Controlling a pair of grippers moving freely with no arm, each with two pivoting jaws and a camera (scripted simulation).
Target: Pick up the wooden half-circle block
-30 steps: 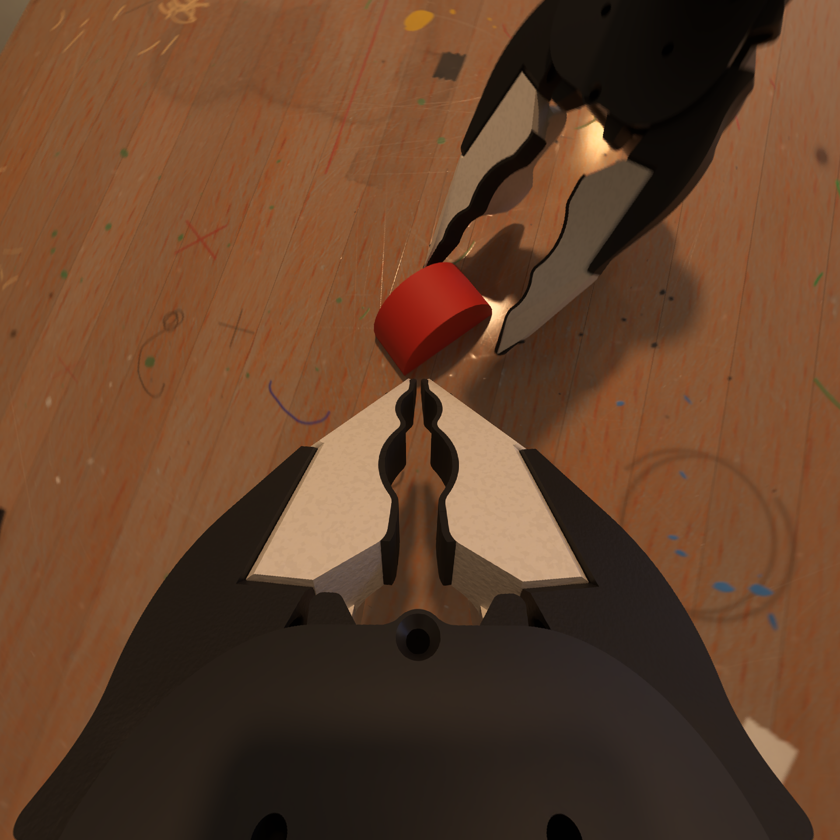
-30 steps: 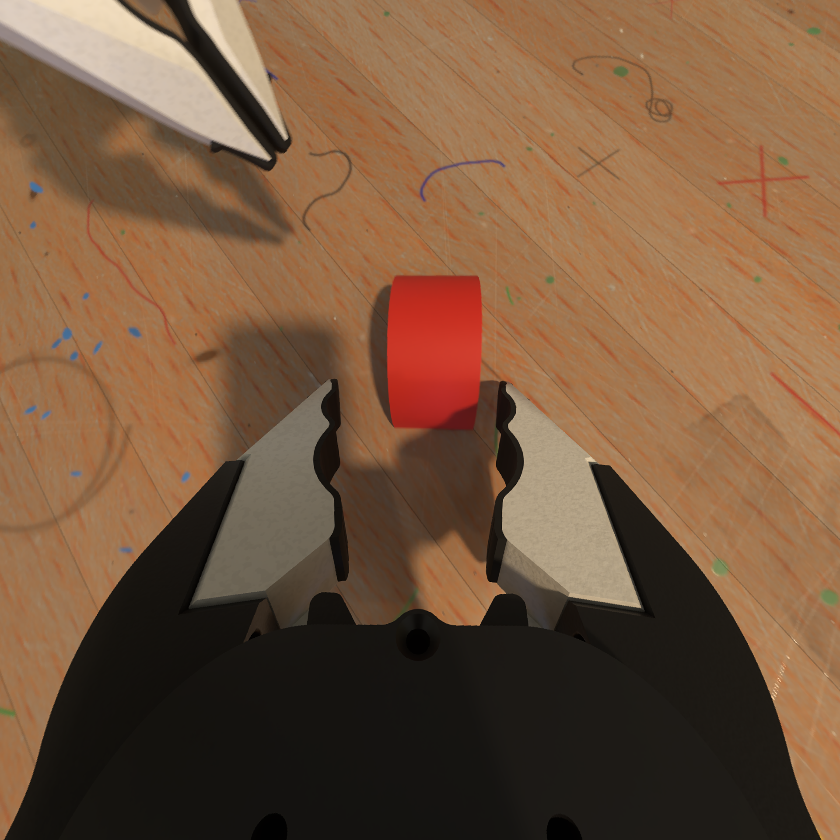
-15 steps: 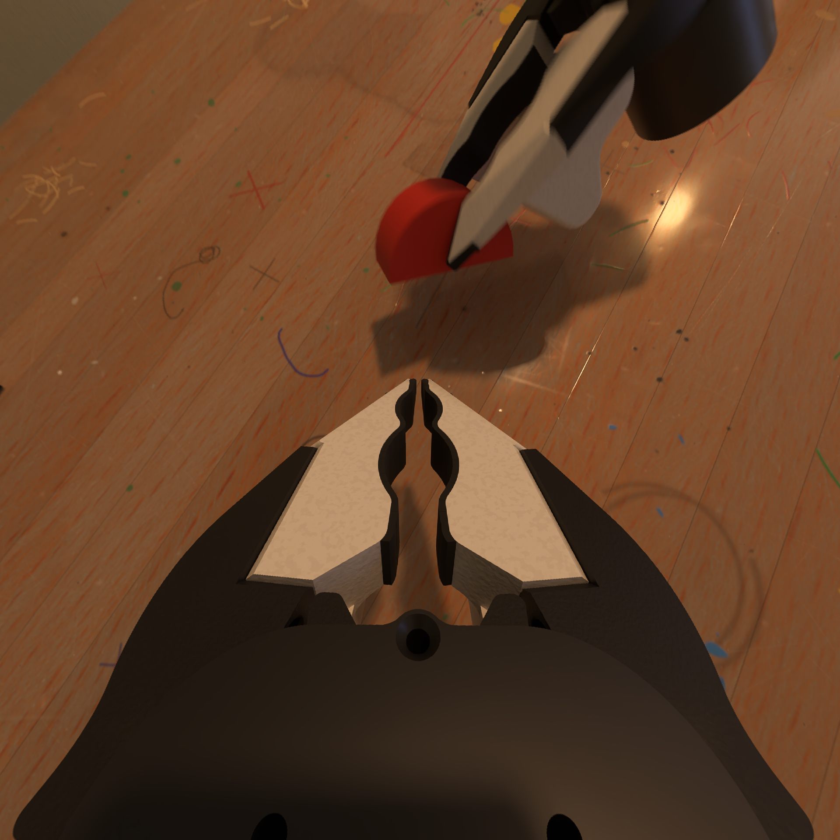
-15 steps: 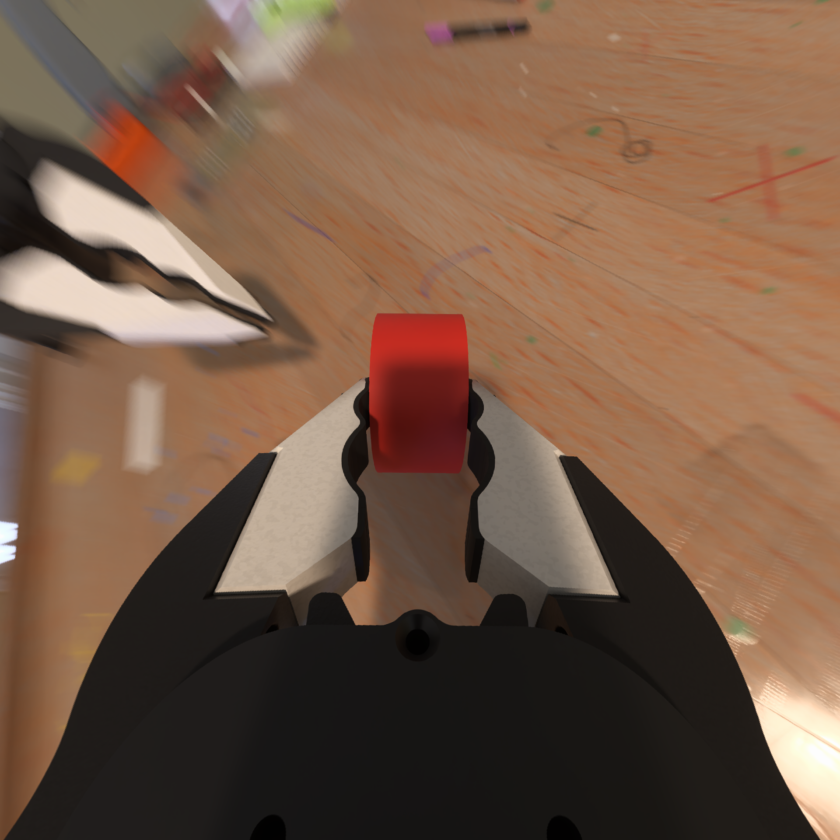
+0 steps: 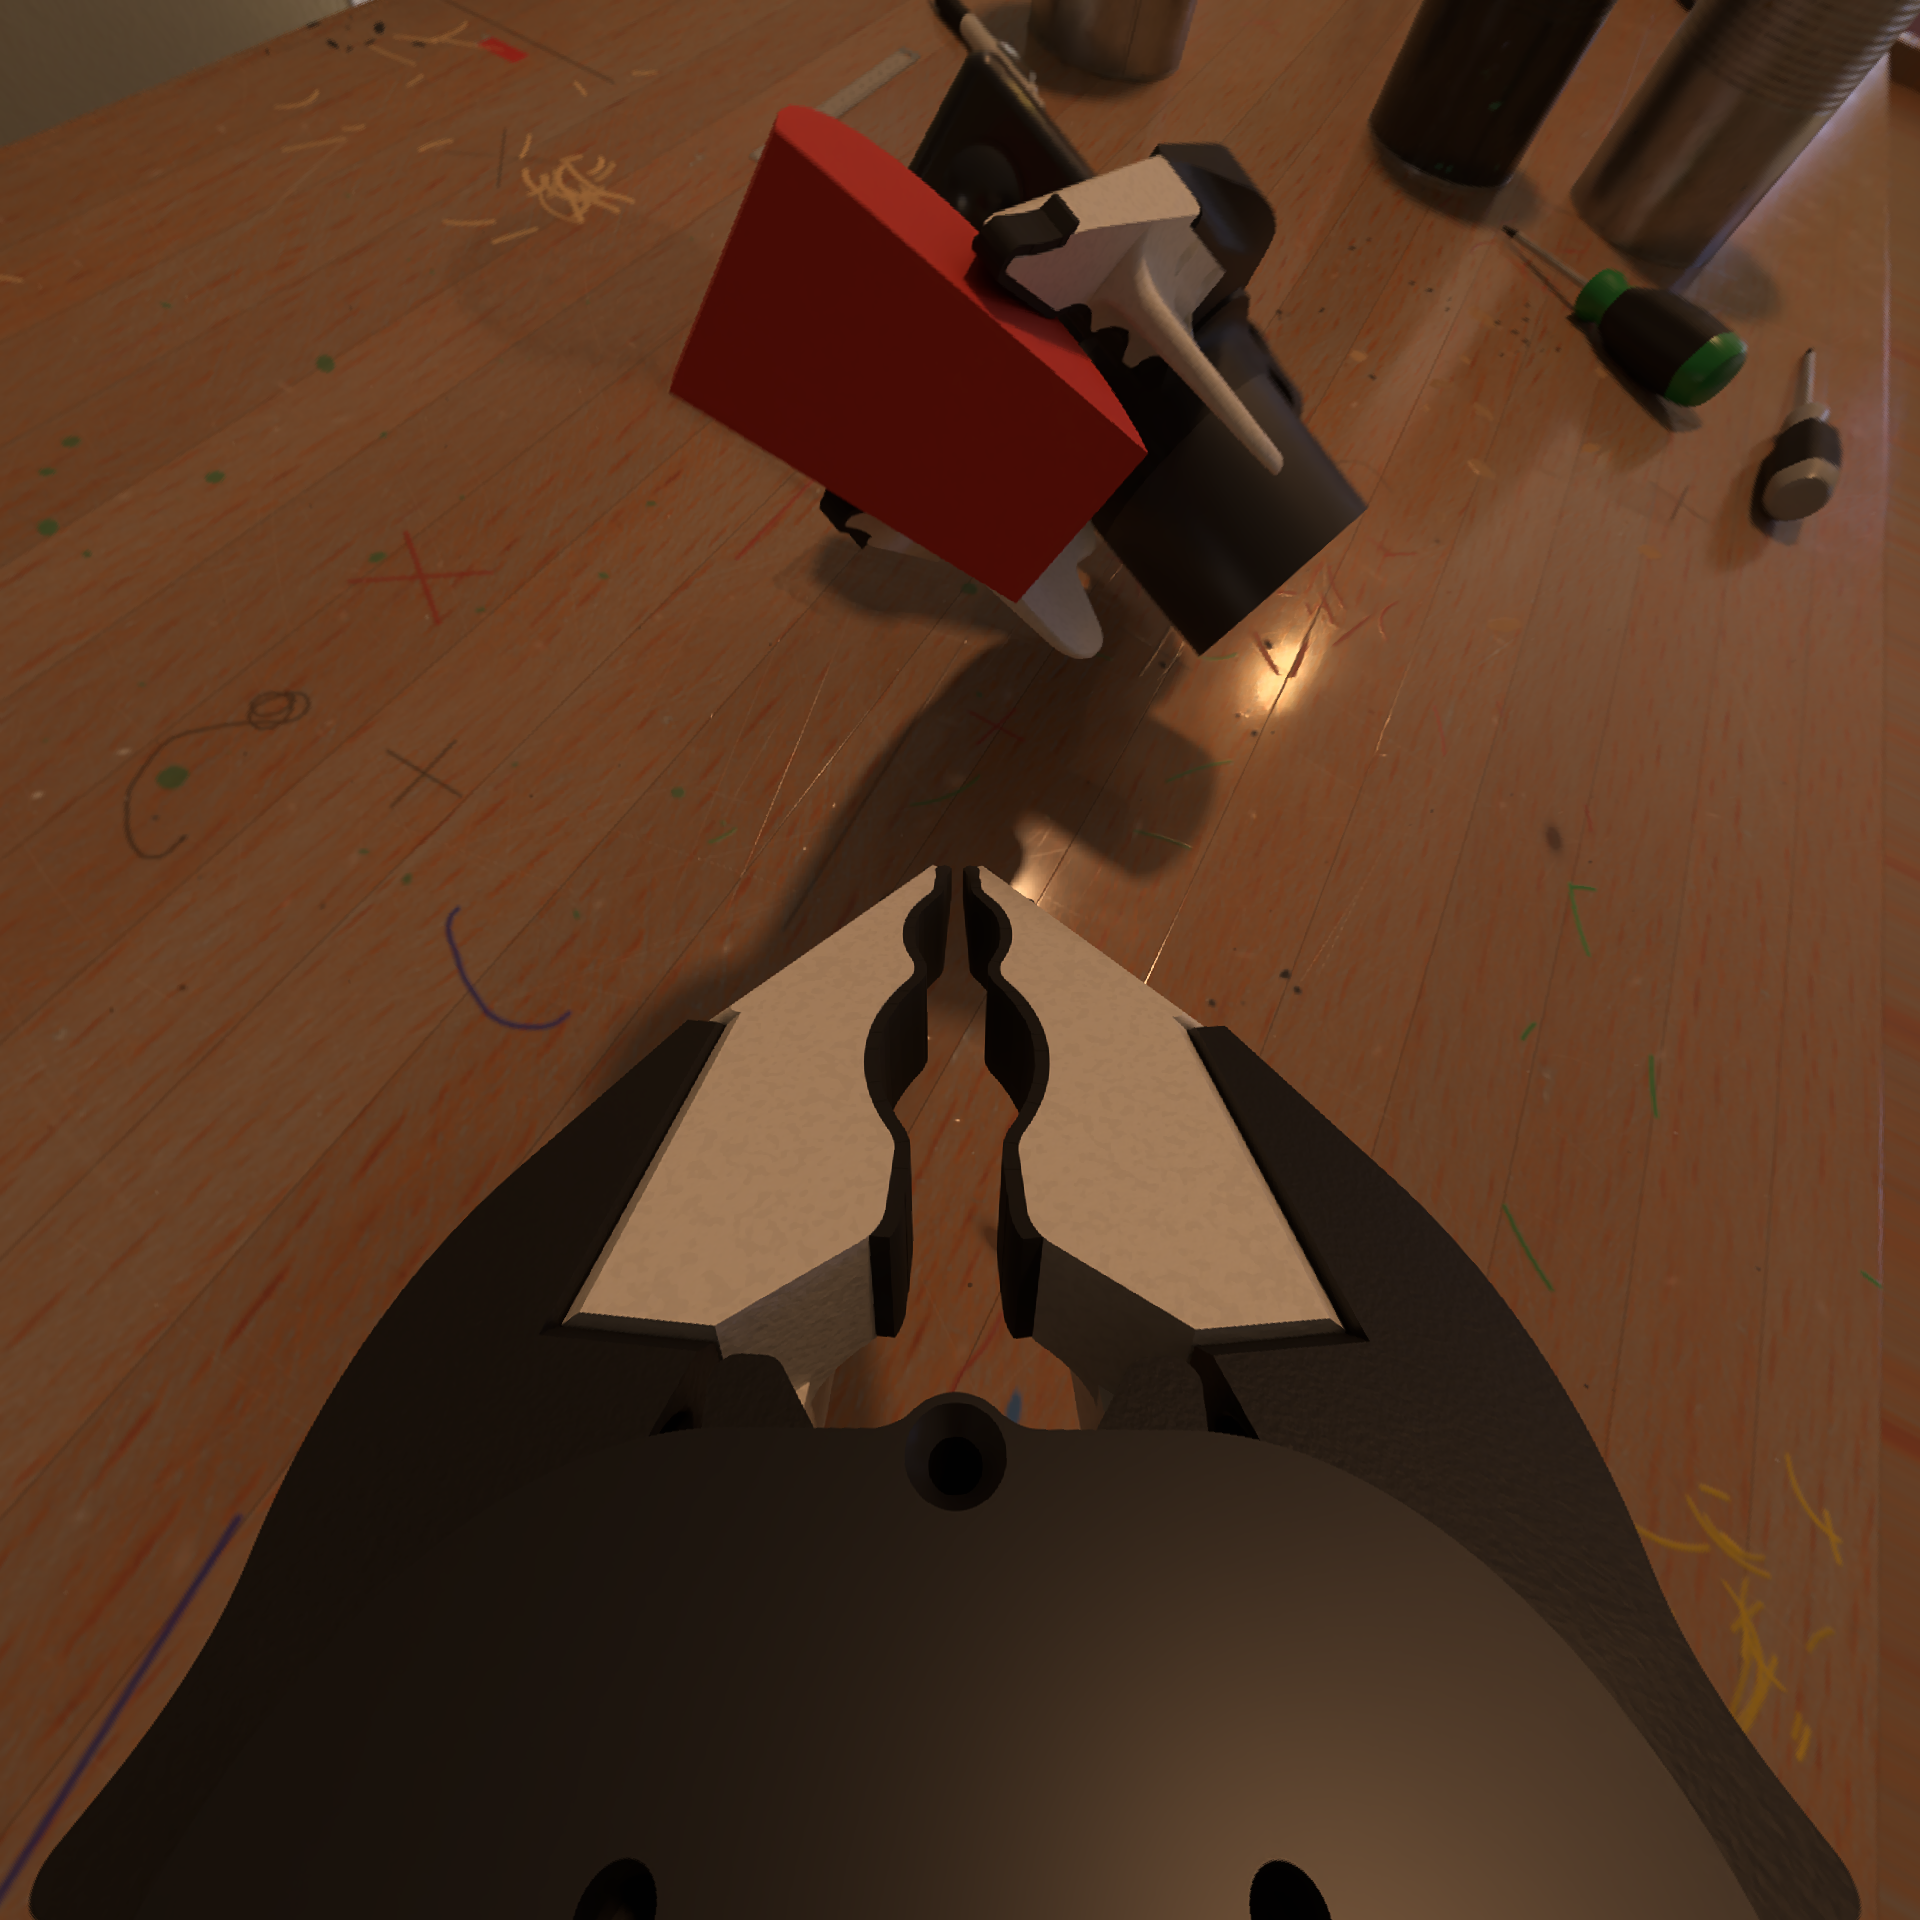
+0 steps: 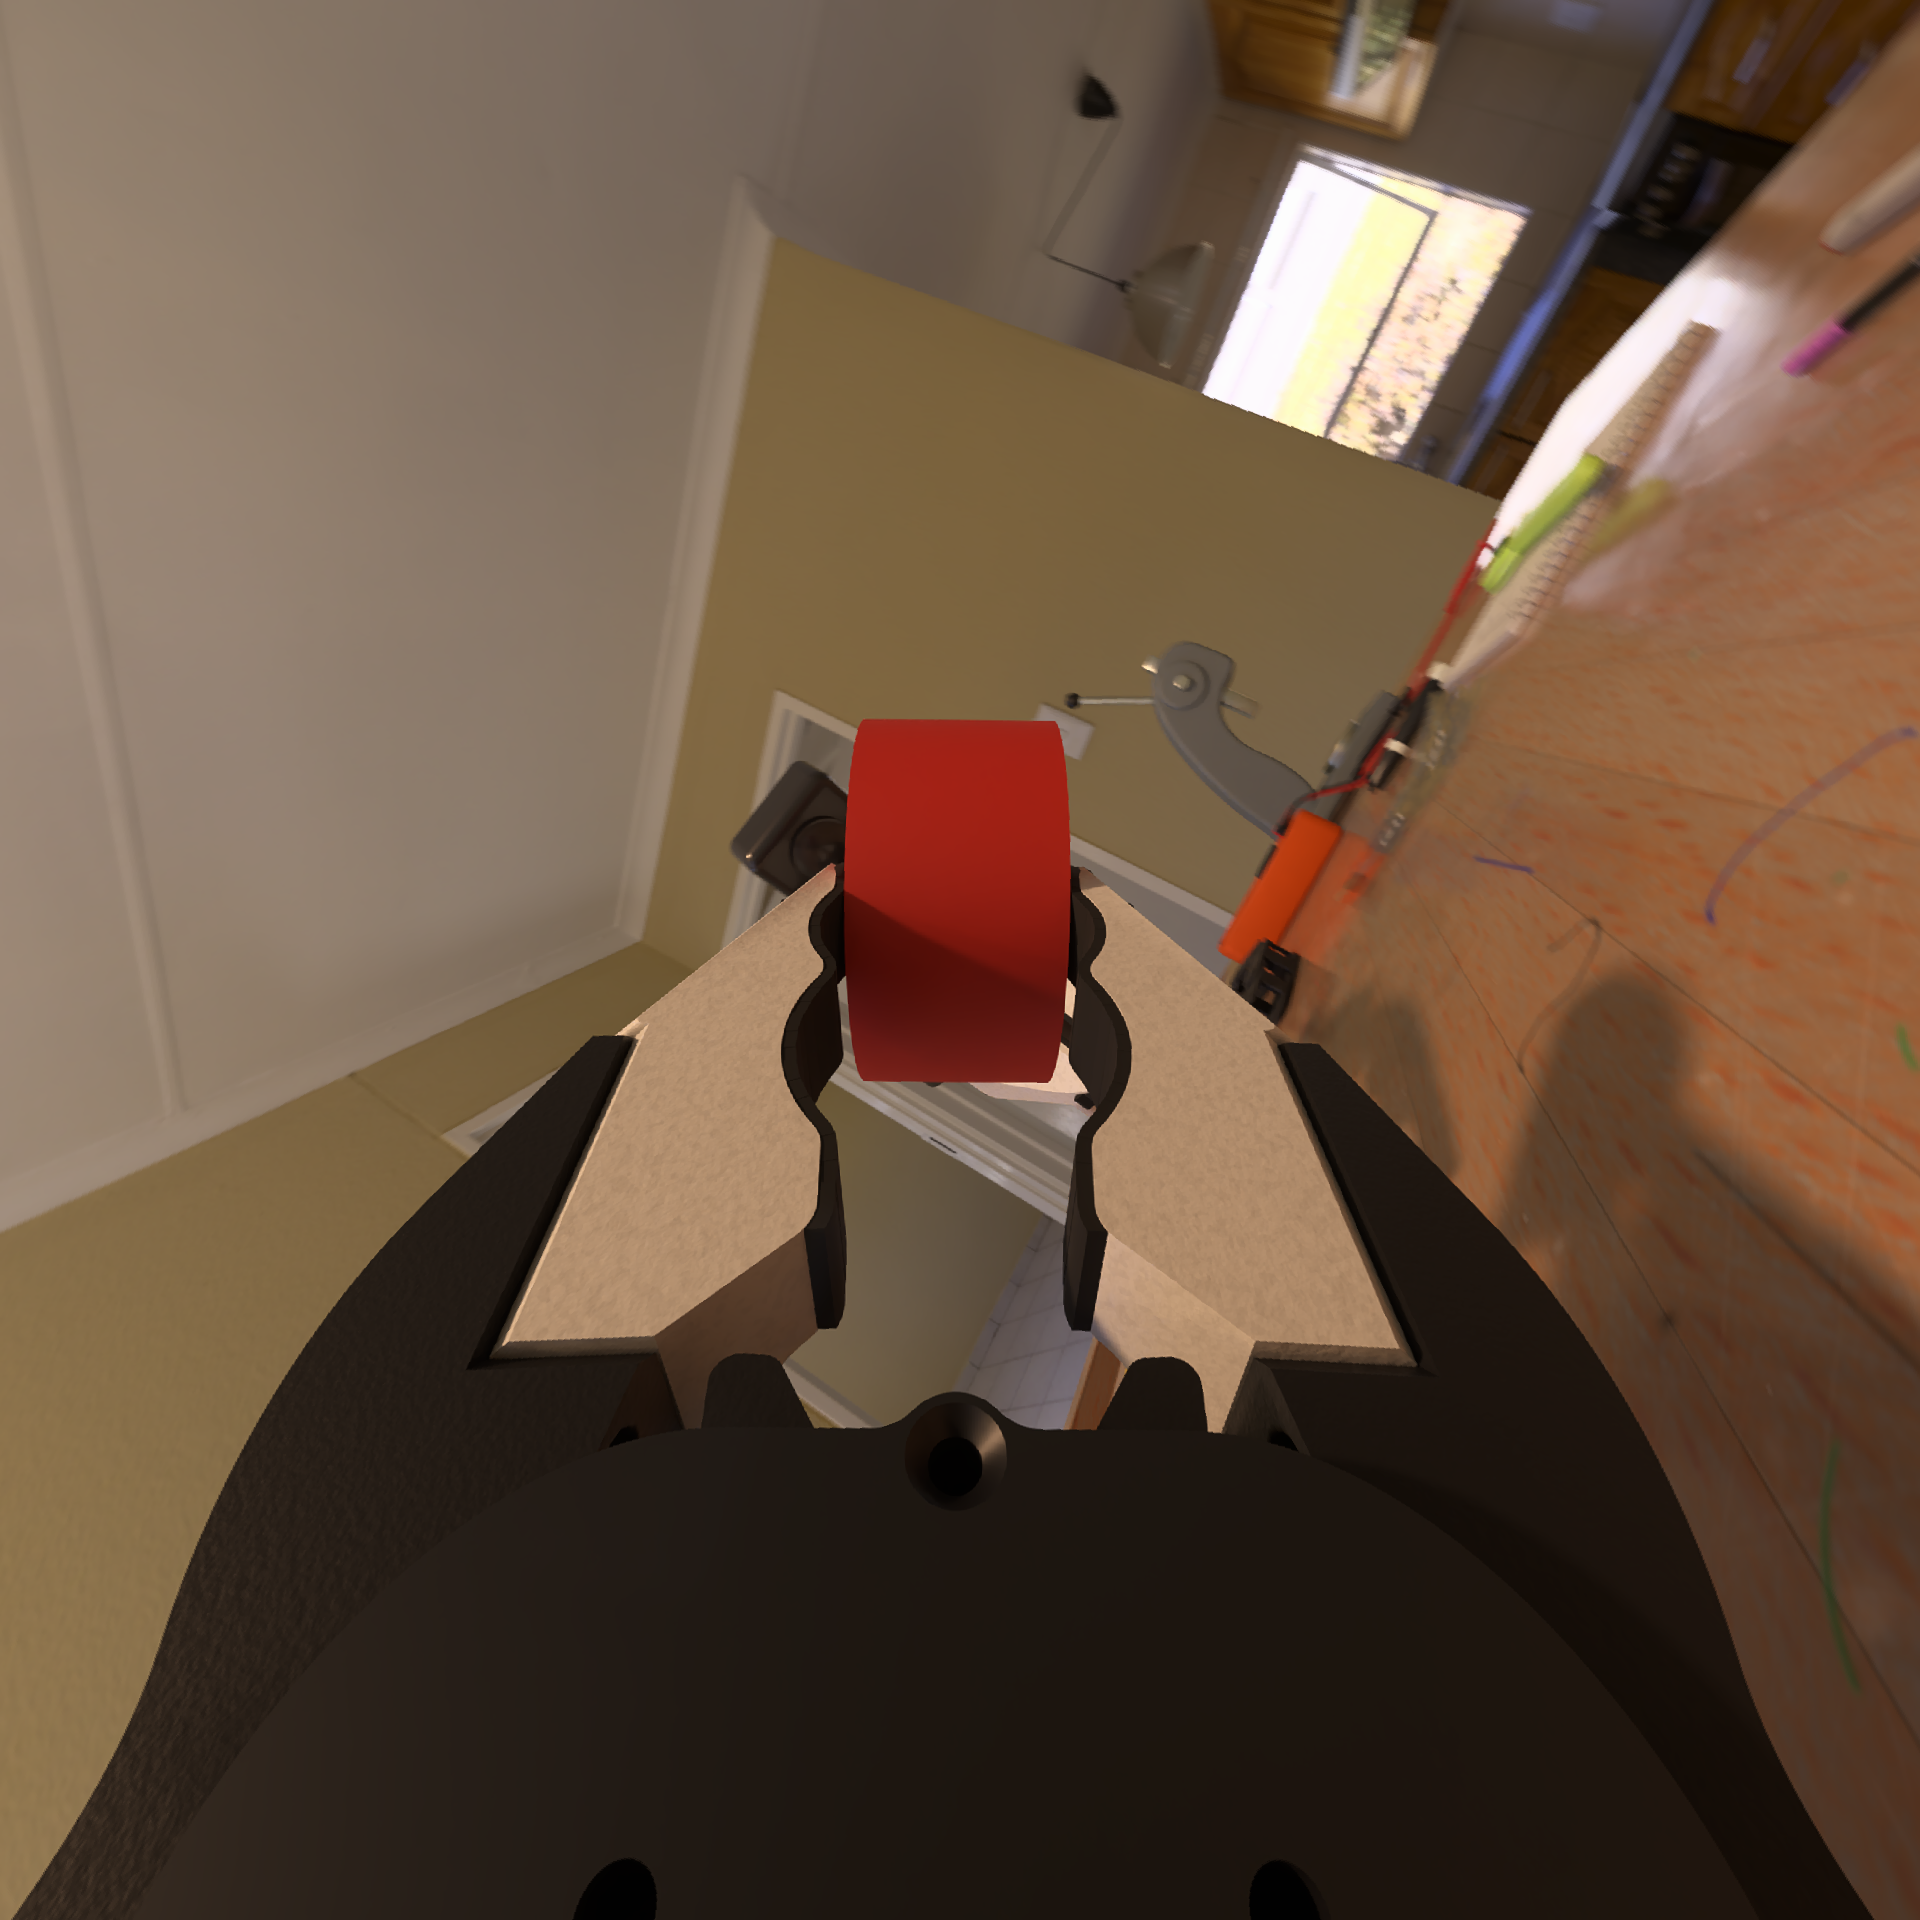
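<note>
The red half-circle block is clamped between the fingertips of my right gripper, its curved face toward the camera. The right wrist view is rolled sideways, with the table along its right edge. In the left wrist view the same block hangs in the air well above the wooden table, flat face toward me, with the right gripper behind it. My left gripper is shut and empty, low over the table, nearer than the block.
A green-and-black screwdriver, a small bit tool and metal cans lie at the far right of the table. Markers, an orange tool and a grey clamp sit near the table's far edge.
The right gripper closed on the block, lifted it off the table and rolled sideways. The left gripper stayed shut and drew back a little.
</note>
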